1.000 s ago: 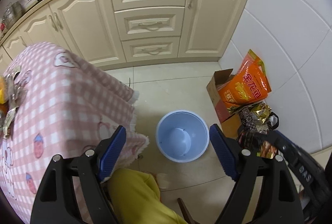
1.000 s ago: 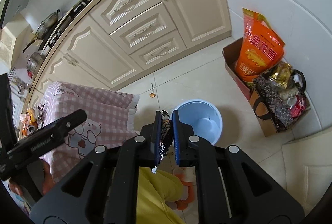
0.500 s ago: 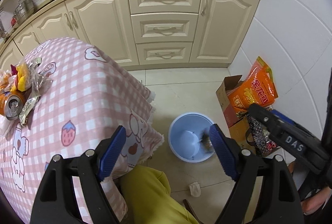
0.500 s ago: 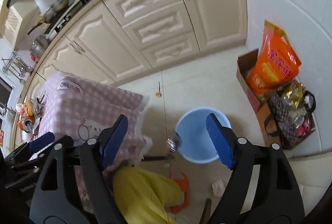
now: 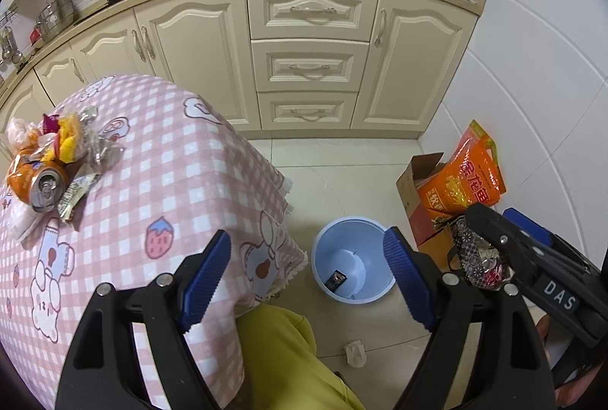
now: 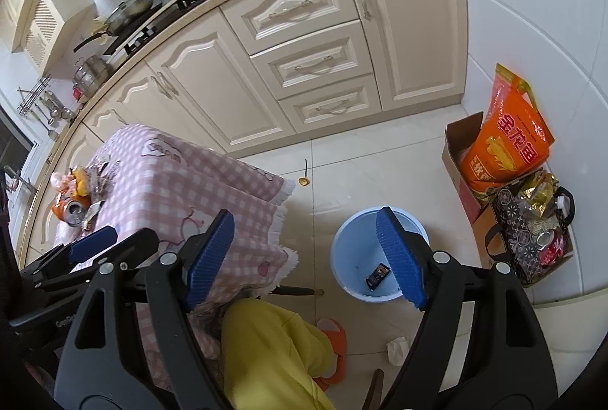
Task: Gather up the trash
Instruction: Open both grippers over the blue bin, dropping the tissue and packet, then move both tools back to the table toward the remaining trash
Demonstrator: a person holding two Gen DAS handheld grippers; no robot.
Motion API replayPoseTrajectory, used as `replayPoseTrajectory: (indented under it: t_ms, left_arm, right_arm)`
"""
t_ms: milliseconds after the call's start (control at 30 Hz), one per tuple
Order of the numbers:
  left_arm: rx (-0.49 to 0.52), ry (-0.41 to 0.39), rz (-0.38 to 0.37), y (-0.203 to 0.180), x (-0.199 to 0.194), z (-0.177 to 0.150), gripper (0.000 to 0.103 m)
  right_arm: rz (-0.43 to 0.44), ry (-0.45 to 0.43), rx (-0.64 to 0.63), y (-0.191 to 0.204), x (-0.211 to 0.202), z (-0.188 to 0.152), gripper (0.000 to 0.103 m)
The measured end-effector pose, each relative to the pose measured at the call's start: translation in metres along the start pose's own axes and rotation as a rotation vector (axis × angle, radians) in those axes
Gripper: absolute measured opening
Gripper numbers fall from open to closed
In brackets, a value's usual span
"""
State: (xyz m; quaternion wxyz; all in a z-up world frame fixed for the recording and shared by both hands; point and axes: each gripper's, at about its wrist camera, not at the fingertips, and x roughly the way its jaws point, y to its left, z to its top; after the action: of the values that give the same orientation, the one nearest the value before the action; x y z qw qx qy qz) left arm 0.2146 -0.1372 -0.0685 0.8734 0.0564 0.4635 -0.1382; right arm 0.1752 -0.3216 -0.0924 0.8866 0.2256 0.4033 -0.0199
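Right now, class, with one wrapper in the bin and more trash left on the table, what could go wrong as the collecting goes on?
1. The can lies on its side among the wrappers; a grab there may roll it off the table.
2. The bin stands close to the tablecloth fringe; a drop released early might miss it.
3. A tissue lies on the floor near the person's leg and may be overlooked.

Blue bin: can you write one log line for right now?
blue bin: one dark wrapper inside | right gripper: open, empty | left gripper: open, empty
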Motion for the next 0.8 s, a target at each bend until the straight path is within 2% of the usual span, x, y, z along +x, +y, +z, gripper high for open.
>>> replayPoseTrajectory:
  t_ms: [400,600,800]
  left_arm:
    - [-0.076,-0.061,0.031,0.042,-0.04,-0.012,0.083]
    - [-0.145,-0.077,0.074,0.083,-0.056,-0.02,0.086]
    - [-0.239,-0.061,0.129,0.132,-0.065,-0.031,0.088]
  right_arm:
    - [0.061,-0.008,-0.083,0.054,-0.016,-0.006,0.077]
    - [0.097,0.018,-0.105,0.083,-0.007,-0.011,0.077]
    - [0.136,0.074,-0.157,0.123,0.01,-0.017,0.084]
